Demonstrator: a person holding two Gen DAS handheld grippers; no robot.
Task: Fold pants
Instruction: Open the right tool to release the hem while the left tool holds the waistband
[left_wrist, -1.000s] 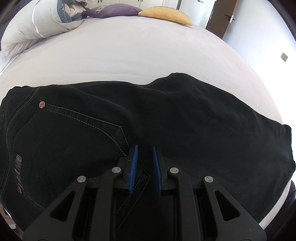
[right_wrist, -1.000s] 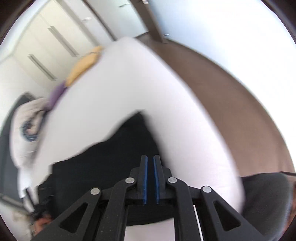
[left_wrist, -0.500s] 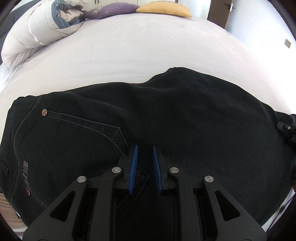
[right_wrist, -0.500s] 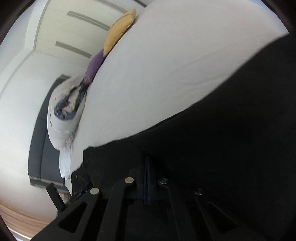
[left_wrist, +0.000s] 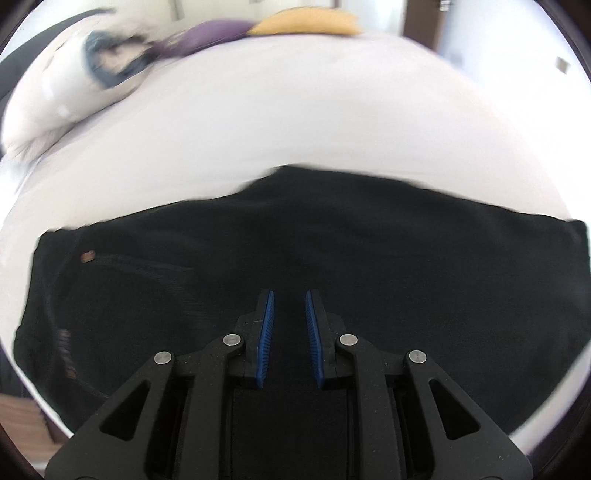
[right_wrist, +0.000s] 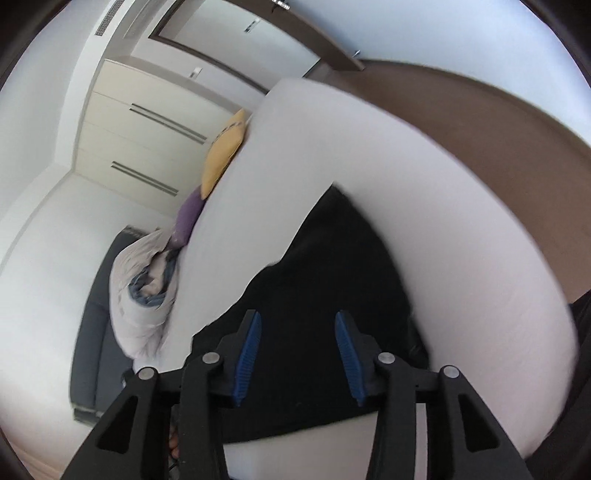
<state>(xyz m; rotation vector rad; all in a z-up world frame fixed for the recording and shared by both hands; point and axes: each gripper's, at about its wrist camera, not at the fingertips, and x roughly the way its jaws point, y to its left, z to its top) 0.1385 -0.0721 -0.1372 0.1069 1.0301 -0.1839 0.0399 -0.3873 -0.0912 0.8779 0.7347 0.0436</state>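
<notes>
While the black pants (left_wrist: 332, 266) lie spread flat across the near part of the white bed (left_wrist: 295, 122), the left gripper (left_wrist: 289, 339) hovers over their middle with its blue pads (left_wrist: 266, 339) a narrow gap apart, gripping nothing. A copper rivet (left_wrist: 87, 256) marks the pocket corner at the left. Over the pants' other end, the right gripper (right_wrist: 297, 356) has its pads spread wide and empty. At the far side of the bed lie a yellow pillow (left_wrist: 306, 23), a purple pillow (left_wrist: 207, 37) and a bunched duvet (left_wrist: 74, 81).
</notes>
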